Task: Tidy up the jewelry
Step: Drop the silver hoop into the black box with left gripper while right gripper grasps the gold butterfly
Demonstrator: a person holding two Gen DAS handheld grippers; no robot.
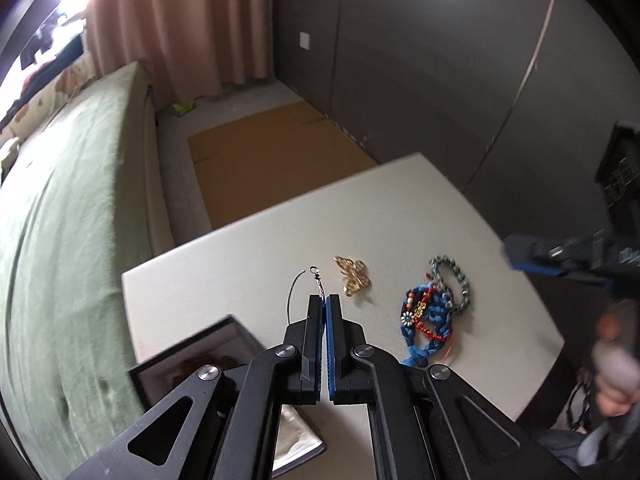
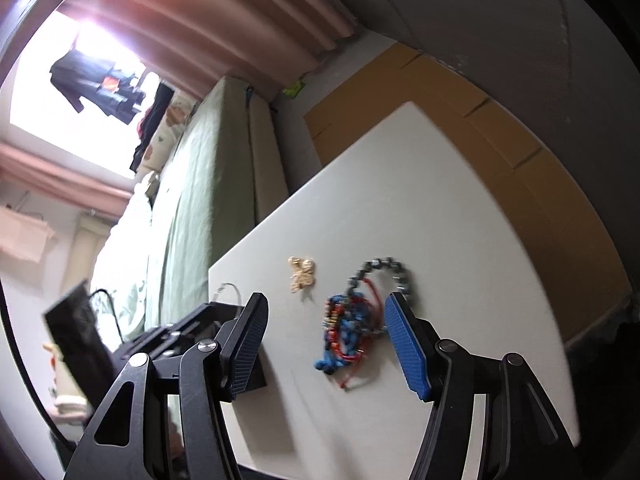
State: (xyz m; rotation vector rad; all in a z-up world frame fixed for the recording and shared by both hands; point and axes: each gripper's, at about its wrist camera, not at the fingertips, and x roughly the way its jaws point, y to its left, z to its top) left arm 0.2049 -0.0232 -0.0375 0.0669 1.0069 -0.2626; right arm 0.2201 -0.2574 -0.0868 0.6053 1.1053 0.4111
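Black cord (image 1: 295, 294) pinched by left gripper (image 1: 324, 300), right gripper (image 2: 324, 320) agape

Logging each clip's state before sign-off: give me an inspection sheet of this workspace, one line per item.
Surface: white table, mostly bare.
Job's things: thin black cord necklace with clasp, pinched in the left gripper; gold piece lying apart; grey bead bracelet touching a tangled pile of blue, red and beaded bracelets; dark tray at the table's near corner.
Clutter: nothing seen on the table.
Grippers: left shut on the cord; right gripper open, held over the bracelet pile, gripping nothing.
Cables: a dark cable beyond the table, off to the left gripper's side.
Surroundings: green-covered bed, pink curtains, flattened cardboard on the floor.
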